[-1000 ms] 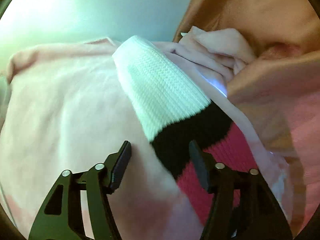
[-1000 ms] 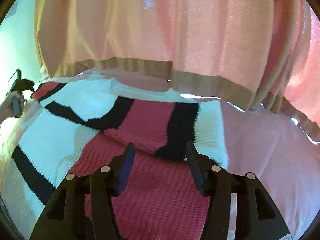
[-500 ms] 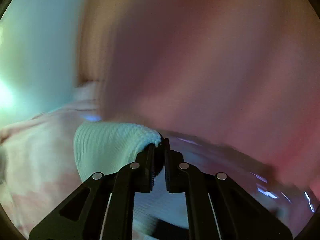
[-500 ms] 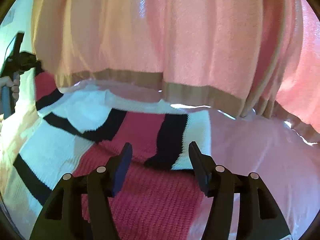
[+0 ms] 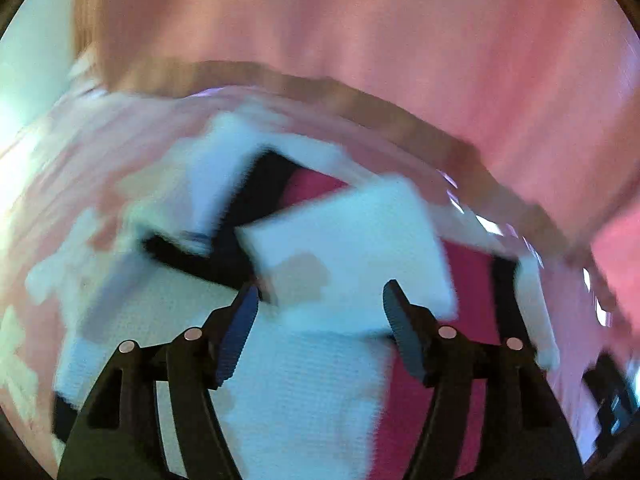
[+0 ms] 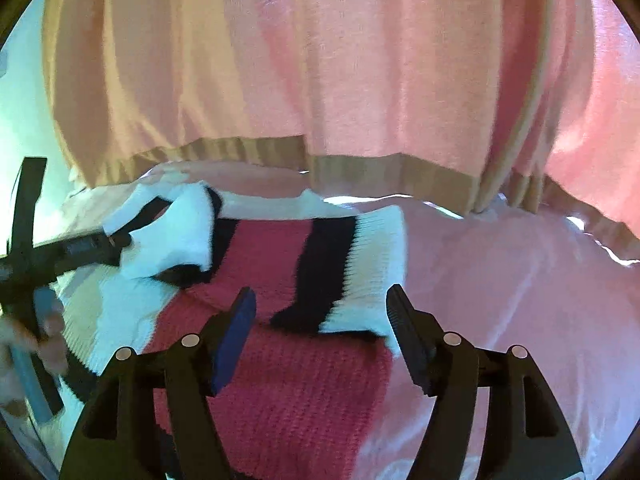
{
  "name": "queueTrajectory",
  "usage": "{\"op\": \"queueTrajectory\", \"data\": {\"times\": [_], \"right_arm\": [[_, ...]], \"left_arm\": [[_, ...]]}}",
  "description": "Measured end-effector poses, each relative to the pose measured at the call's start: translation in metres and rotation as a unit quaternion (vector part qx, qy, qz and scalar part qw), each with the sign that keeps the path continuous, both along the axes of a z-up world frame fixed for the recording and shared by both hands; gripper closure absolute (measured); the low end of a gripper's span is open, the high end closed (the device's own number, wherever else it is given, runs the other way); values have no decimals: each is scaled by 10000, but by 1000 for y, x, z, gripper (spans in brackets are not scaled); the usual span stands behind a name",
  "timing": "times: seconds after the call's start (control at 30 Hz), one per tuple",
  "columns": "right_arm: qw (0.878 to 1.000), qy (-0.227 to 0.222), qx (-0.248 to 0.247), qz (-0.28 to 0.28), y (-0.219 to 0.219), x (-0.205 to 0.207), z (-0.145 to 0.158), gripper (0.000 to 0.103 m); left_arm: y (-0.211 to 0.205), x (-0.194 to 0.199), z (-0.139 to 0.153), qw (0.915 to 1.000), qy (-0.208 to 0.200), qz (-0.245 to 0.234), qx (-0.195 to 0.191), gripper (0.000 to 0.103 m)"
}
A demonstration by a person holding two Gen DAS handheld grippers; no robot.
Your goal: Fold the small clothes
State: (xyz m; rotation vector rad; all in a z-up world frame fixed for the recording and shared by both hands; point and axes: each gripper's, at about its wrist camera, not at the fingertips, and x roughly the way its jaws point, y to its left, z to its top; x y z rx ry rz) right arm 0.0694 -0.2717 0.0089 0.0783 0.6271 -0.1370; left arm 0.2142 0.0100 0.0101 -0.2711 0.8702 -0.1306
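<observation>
I see the knit sweater (image 6: pixel 280 360) lying on the pink sheet (image 6: pixel 520 300), its far edge near the curtain hem (image 6: pixel 360 168). My left gripper (image 5: pixel 320 300) and right gripper (image 6: pixel 320 304) spread wide above it, holding nothing.

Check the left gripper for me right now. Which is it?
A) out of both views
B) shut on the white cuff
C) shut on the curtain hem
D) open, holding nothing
D: the left gripper has its jaws spread wide above the striped knit sweater, with no fabric pinched between them.
</observation>
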Motion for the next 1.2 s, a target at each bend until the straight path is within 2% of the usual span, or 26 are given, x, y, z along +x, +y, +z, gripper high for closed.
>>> {"op": "queueTrajectory", "data": {"times": [0.07, 0.17, 0.3, 0.37, 0.47, 0.53, 0.6, 0.63, 0.7, 0.77, 0.83, 0.9, 0.93, 0.97, 1.0, 1.03, 1.07, 1.1, 1.17, 1.2], "right_arm": [[9998, 10, 31, 200, 12, 12, -4, 35], [9988, 113, -146, 462, 39, 42, -9, 35], [9914, 290, -777, 1014, 87, 80, -21, 35], [9823, 441, -1242, 1333, 112, 97, -33, 35], [9695, 648, -1629, 1715, 137, 115, -50, 35], [9637, 607, -1858, 1817, 147, 122, -53, 35], [9600, 538, -1983, 1901, 155, 130, -54, 37], [9593, 577, -1937, 1970, 158, 136, -55, 53], [9634, 742, -1640, 1987, 155, 147, -53, 90], [9801, 584, -786, 1729, 133, 148, -32, 91], [9923, 259, 287, 1177, 91, 134, -1, 91], [9896, 211, 1275, 635, 43, 116, 11, 91], [9813, 350, 1863, 349, 15, 106, 4, 89], [9740, 585, 2182, 144, -3, 100, -9, 89], [9740, 997, 2028, -179, -16, 95, -28, 88], [9763, 1160, 1797, -333, -19, 95, -37, 82], [9777, 1317, 1581, -427, -24, 90, -48, 83], [9769, 1361, 1592, -433, -29, 86, -54, 84], [9724, 1212, 1941, -451, -40, 77, -52, 81], [9716, 1121, 2036, -449, -41, 76, -45, 70]], "left_arm": [[34, 10, 2, 9989, 30, 430, -182, 40], [64, 27, -3, 9966, 254, 663, -429, 40], [78, 54, -33, 9881, 880, 816, -966, 40], [82, 65, -46, 9824, 1146, 783, -1252, 42], [73, 67, -44, 9856, 1031, 634, -1184, 50], [69, 74, -45, 9875, 1024, 508, -1082, 55], [70, 78, -49, 9870, 1070, 650, -1005, 67], [73, 79, -49, 9865, 1079, 715, -1005, 70], [79, 80, -50, 9853, 1089, 855, -1002, 82], [87, 80, -46, 9850, 1039, 971, -981, 85], [94, 79, -42, 9850, 980, 1085, -916, 86], [98, 81, -45, 9846, 1040, 1080, -903, 86], [98, 82, -47, 9844, 1070, 1052, -921, 85], [96, 82, -48, 9851, 1074, 999, -894, 85], [94, 82, -47, 9863, 1058, 983, -794, 86], [89, 81, -45, 9887, 986, 968, -588, 85], [85, 80, -44, 9898, 954, 953, -455, 84], [84, 79, -44, 9899, 954, 961, -428, 84], [83, 79, -43, 9894, 964, 1004, -420, 84], [84, 80, -43, 9892, 970, 1015, -433, 84]]}}
